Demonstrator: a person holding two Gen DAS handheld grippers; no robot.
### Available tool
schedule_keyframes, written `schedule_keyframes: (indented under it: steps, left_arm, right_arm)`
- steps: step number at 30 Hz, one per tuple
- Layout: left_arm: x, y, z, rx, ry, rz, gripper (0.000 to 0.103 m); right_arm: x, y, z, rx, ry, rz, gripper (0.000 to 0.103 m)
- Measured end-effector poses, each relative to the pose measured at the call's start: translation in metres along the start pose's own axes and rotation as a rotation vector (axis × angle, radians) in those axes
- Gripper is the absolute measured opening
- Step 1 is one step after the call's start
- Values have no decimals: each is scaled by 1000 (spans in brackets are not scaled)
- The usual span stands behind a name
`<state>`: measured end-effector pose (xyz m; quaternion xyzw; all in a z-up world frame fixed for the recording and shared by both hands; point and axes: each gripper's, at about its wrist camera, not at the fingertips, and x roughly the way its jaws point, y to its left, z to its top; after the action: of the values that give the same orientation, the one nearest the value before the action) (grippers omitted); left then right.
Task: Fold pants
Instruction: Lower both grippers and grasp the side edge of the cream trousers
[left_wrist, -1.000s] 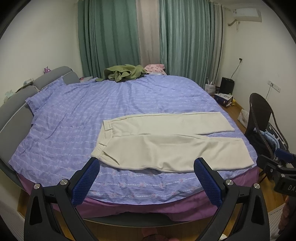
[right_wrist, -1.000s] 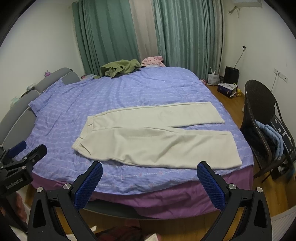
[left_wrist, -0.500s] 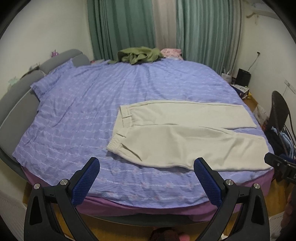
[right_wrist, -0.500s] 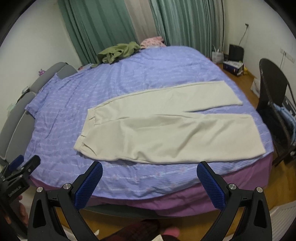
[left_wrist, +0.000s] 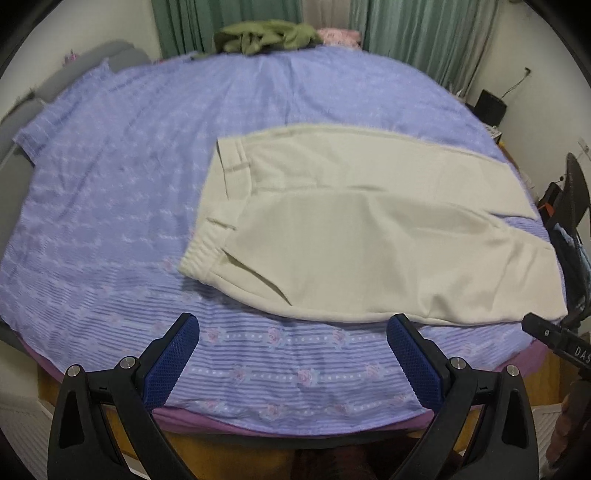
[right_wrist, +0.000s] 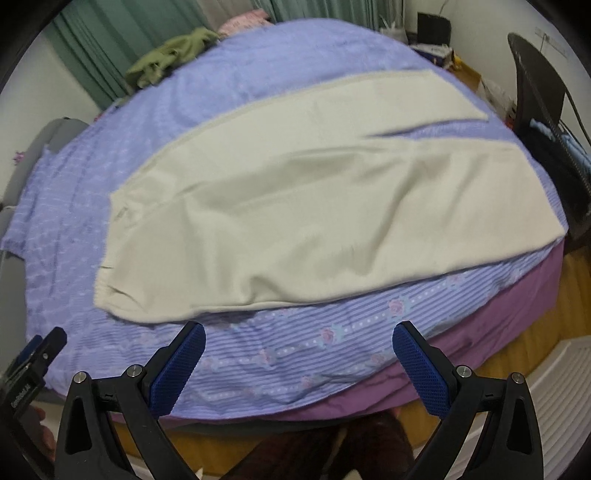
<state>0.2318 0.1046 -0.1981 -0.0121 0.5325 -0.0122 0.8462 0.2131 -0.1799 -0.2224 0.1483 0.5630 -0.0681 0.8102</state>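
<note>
Pants (left_wrist: 354, 229), cream-colored, are laid out flat on the bed (left_wrist: 110, 192) with its purple striped sheet, waistband to our left and both legs running off to the right, so the long axis goes sideways across in front of us. Left tongs (left_wrist: 291, 350) hover just short of the near leg's edge, closer to the waistband end. Right tongs (right_wrist: 299, 354) sit below the same edge, and which is nearer is hard to call. Both are spread wide, holding nothing and touching nothing yet.
</note>
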Motion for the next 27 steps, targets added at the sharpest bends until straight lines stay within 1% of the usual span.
schedule_keyframes:
  steps: [2, 4, 6, 8, 10, 13, 14, 17, 19, 22, 24, 27]
  left_arm:
    - [22, 2, 1, -21, 30, -9, 103]
    - [48, 4, 3, -42, 65, -13, 103]
    - [69, 4, 3, -55, 94, -8, 103]
    - [86, 3, 2, -54, 125, 11, 103]
    - [101, 7, -1, -71, 151, 10, 103]
    - [116, 15, -5, -116, 179, 0, 103]
    - [122, 19, -6, -143, 194, -2, 103]
    - [132, 23, -5, -188, 197, -1, 103]
    - [142, 21, -3, -194, 198, -11, 103]
    - [154, 17, -4, -186, 202, -7, 103]
    - [169, 19, -9, -215, 245, -17, 103]
    - [181, 22, -18, -271, 290, -57, 103]
  right_arm:
    - [20, -2, 2, 14, 26, -17, 102]
    - [44, -5, 4, 37, 49, -15, 102]
    - [62, -8, 4, 59, 64, -8, 100]
    - [79, -14, 2, 85, 84, -19, 99]
    - [90, -22, 0, 128, 101, -13, 98]
    - [104, -31, -2, 180, 119, 1, 98]
    - [109, -33, -3, 197, 127, 3, 96]
    - [119, -38, -7, 260, 133, 19, 95]
    - [126, -40, -8, 289, 137, 29, 94]
    - [135, -40, -3, 305, 127, 38, 89]
    - [142, -43, 1, 335, 118, 45, 88]
    - [151, -44, 2, 377, 127, 52, 87]
